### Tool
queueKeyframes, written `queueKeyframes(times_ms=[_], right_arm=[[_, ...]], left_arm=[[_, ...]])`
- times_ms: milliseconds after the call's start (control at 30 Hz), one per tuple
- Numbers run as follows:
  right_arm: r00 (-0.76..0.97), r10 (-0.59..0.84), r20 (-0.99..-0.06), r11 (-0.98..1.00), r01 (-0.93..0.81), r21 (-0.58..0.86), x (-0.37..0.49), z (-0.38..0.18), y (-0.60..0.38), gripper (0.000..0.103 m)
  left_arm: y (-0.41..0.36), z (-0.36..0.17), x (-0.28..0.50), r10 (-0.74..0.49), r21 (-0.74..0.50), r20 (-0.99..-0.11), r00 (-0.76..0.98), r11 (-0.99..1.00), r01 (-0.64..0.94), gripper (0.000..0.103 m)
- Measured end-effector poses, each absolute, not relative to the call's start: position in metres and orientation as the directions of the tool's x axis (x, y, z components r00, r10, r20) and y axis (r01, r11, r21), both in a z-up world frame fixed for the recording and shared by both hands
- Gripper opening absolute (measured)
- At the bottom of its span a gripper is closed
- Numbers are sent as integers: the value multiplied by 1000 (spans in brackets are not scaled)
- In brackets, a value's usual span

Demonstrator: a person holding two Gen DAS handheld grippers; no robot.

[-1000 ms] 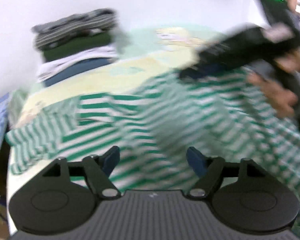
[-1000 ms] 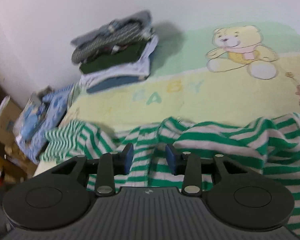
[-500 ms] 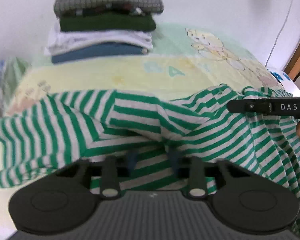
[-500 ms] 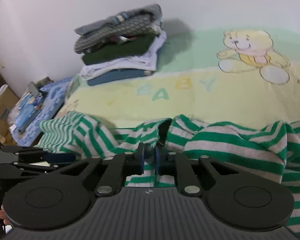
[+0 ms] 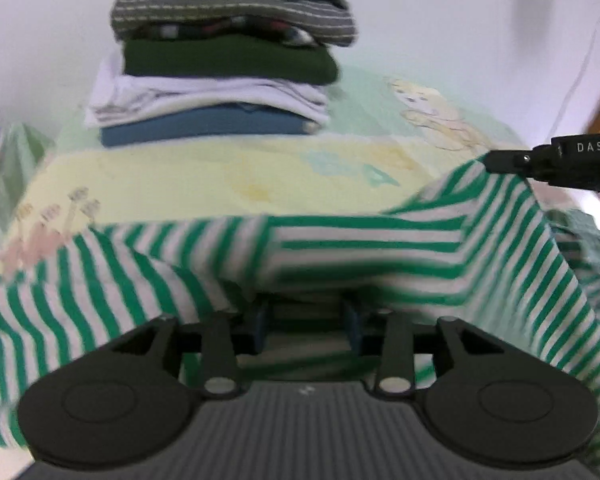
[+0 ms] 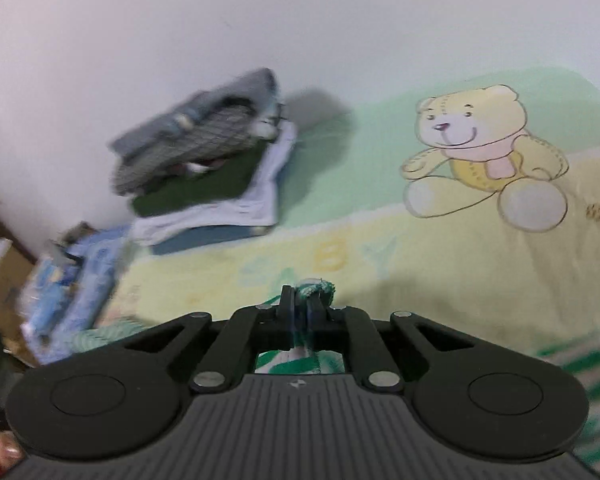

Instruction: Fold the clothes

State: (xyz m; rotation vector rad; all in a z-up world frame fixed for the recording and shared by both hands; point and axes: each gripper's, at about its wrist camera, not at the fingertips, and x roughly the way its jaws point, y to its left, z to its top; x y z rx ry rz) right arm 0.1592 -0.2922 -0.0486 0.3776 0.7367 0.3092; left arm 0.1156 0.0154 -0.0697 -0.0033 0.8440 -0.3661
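Fingers (image 6: 305, 312) of the right gripper (image 6: 302, 318) pinch a bunched edge of the green-and-white striped garment (image 5: 364, 240), its tip poking up between them. The left gripper (image 5: 306, 328) has its blue pads set apart with striped cloth draped over them; whether they grip it I cannot tell. Beyond both sets of fingers lies the bed's yellow-green baby blanket (image 6: 440, 264) with its teddy bear print (image 6: 484, 156). Farthest back, against the wall, sits a stack of folded clothes (image 5: 220, 60).
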Motion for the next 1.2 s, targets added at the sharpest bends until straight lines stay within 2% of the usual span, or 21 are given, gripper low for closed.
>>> queueKeyframes(times_ms=[100,233,267,300,333,367,433,467,500,600,667,700,767,800,833,967,1100,1200], right_arm=[[670,371,-643,914,-143,379,175,-72,-281,5],[686,328,-649,940,-171,294,168,-78,-274,4],[689,324,-649,942,-174,286,166,-75,-275,6],[692,319,-648,945,-176,277,163,-73,-275,9],[696,312,-647,947,-177,266,160,-69,-276,23],[716,274,-643,960,-162,228,154,-62,-279,31],[766,176,-618,984,-140,107,136,-44,-275,33],[784,183,-593,983,-165,85,123,-36,-273,33],[778,252,-575,967,-233,108,111,-30,-269,33],[650,470,-597,871,-454,191,85,-20,-234,35],[602,514,-611,829,-533,172,76,-27,-205,38],[607,492,-625,829,-547,122,74,-34,-192,37],[628,432,-648,838,-545,30,75,-47,-173,25],[632,407,-660,852,-523,24,82,-51,-173,7],[627,402,-668,864,-502,48,89,-51,-178,3],[666,366,-650,900,-431,64,114,-50,-200,0],[773,264,-577,937,-347,-37,136,-37,-205,0],[764,240,-599,942,-331,-45,159,-48,-205,0]], left_arm=[[14,-70,123,-303,-117,-722,622,940,322,40],[4,-70,127,-222,34,-721,657,935,353,41],[4,-70,130,-211,47,-723,658,935,351,49],[5,-70,133,-200,59,-726,659,935,349,53],[5,-70,136,-189,71,-728,659,935,346,54],[8,-70,138,-199,55,-730,653,937,346,55],[12,-71,139,-211,33,-729,651,940,341,57],[13,-72,138,-214,28,-726,653,940,339,57],[12,-73,138,-214,29,-725,655,940,340,58],[8,-72,139,-206,42,-727,655,939,341,58],[6,-71,141,-202,44,-732,651,939,341,58],[6,-71,142,-203,42,-734,648,939,341,59],[8,-70,141,-199,44,-739,644,939,340,61],[8,-69,141,-197,46,-741,643,939,340,65],[9,-69,140,-193,50,-741,643,940,339,66],[13,-72,137,-192,52,-732,653,941,334,69],[16,-75,134,-195,50,-722,664,942,331,72],[16,-74,137,-191,50,-725,662,944,327,75]])
